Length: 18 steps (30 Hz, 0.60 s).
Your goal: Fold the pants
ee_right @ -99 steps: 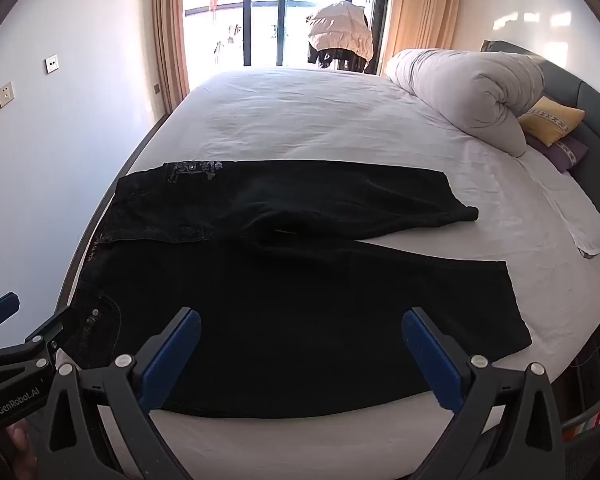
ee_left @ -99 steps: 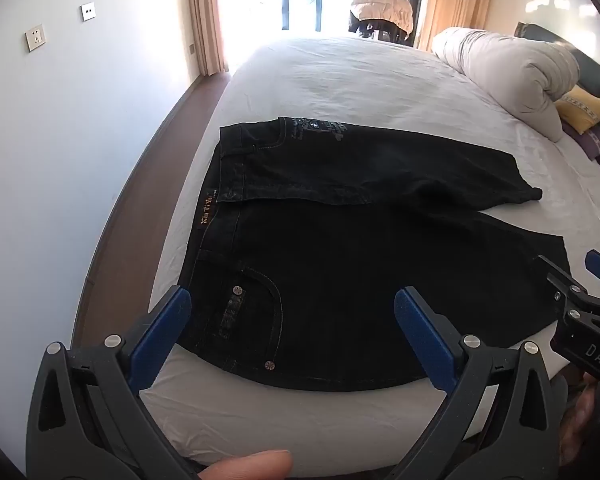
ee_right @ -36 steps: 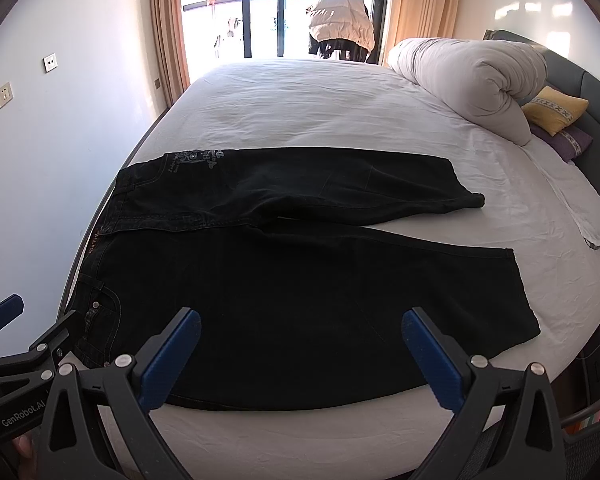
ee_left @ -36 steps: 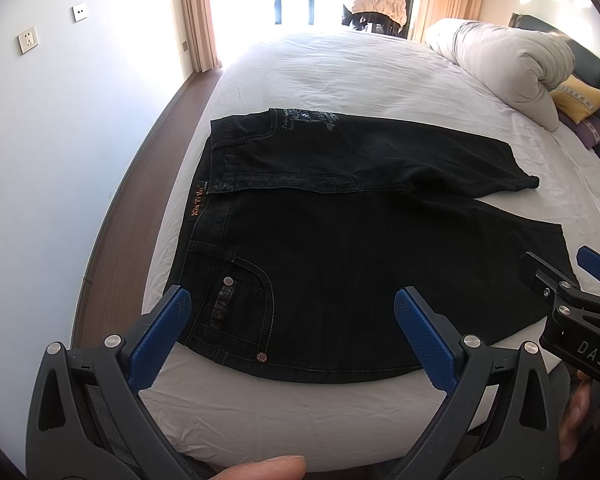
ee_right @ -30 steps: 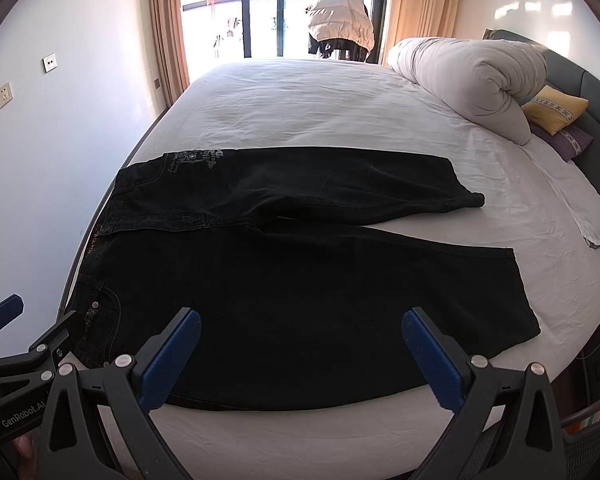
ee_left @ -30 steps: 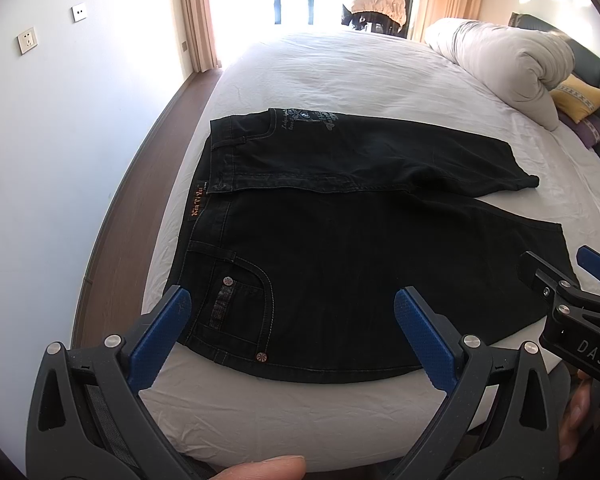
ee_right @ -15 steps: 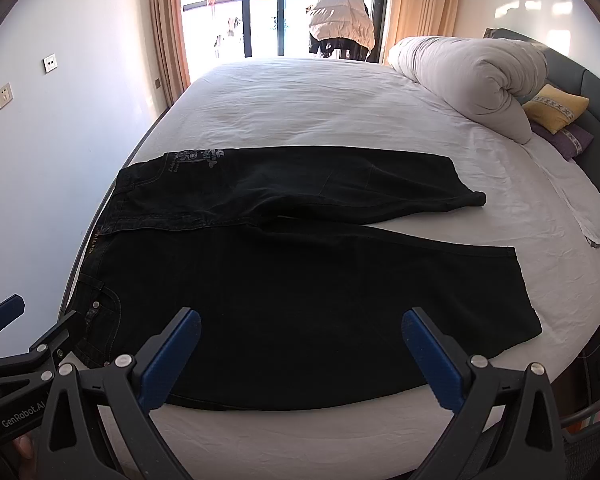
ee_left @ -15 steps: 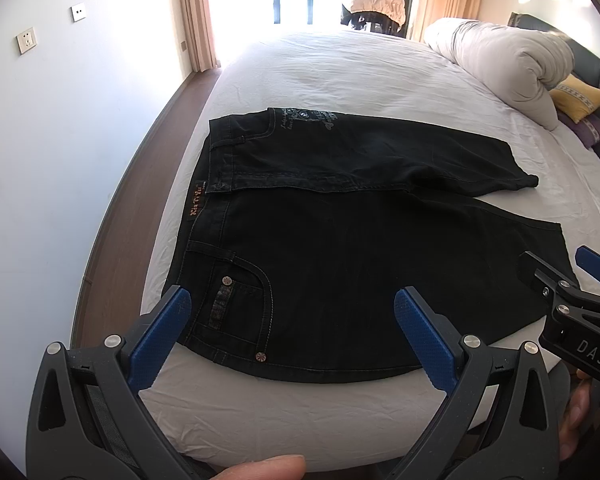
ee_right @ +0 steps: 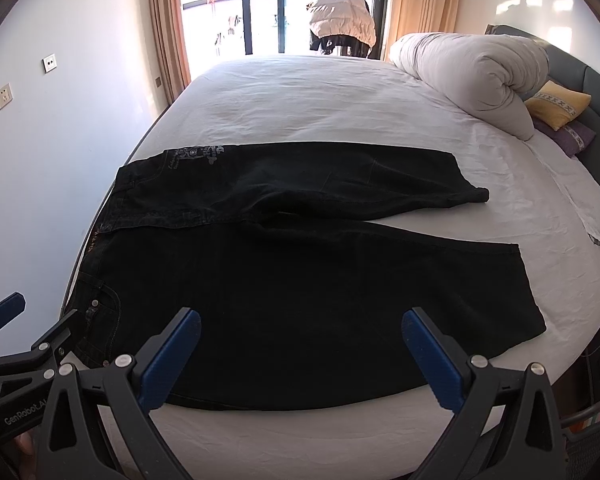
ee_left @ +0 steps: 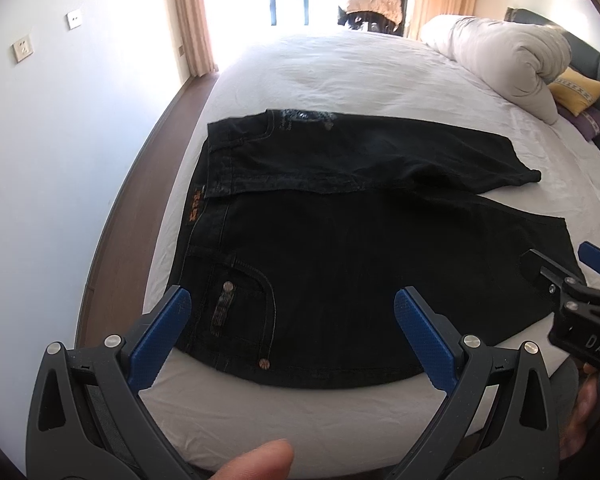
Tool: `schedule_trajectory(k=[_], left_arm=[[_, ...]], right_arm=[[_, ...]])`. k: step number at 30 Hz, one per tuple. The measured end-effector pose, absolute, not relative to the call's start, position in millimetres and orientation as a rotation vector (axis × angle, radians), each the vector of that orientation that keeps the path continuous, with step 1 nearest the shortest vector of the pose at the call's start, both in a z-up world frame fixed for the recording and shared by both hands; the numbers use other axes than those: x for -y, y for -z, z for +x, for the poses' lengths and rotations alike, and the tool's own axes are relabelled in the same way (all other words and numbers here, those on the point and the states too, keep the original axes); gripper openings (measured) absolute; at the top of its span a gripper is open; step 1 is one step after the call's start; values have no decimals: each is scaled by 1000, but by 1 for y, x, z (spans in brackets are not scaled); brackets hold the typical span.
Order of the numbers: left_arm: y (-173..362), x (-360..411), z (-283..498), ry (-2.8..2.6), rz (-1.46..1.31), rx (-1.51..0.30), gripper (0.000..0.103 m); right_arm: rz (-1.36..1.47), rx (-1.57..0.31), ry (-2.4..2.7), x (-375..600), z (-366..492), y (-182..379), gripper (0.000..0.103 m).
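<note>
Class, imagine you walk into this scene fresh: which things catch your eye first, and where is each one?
The black pants dominate, spread flat across the near part of the white bed, waistband to the left and legs running right. Framing them in the foreground are the open blue-padded left gripper and right gripper, neither touching the cloth. Farther back, a rolled white duvet lies at the bed's right side, with a yellow pillow beside it.

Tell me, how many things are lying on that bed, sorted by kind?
Pants: 1, black pants spread flat across the near part of the bed
Rolled duvet: 1, white duvet by the headboard
Cushions: 2, yellow cushion and purple cushion
Folded white cloth: 1, white cloth at the right edge
Total: 5
</note>
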<state>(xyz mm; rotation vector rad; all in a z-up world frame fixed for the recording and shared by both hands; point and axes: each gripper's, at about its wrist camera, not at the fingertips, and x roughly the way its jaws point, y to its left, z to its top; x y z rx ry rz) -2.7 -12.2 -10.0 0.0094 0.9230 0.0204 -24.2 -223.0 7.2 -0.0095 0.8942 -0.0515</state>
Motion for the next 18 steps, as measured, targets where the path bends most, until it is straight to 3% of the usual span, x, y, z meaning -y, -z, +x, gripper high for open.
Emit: schedule_trajectory(k=[7,18], left_arm=[[5,-12,52,84,14,-885,103],[12,-34,266,251,292,-935,103]], right_arm=[[39,-870,-53,246,-6,-7,103],[15,-854,-247,286,71,-2,99]])
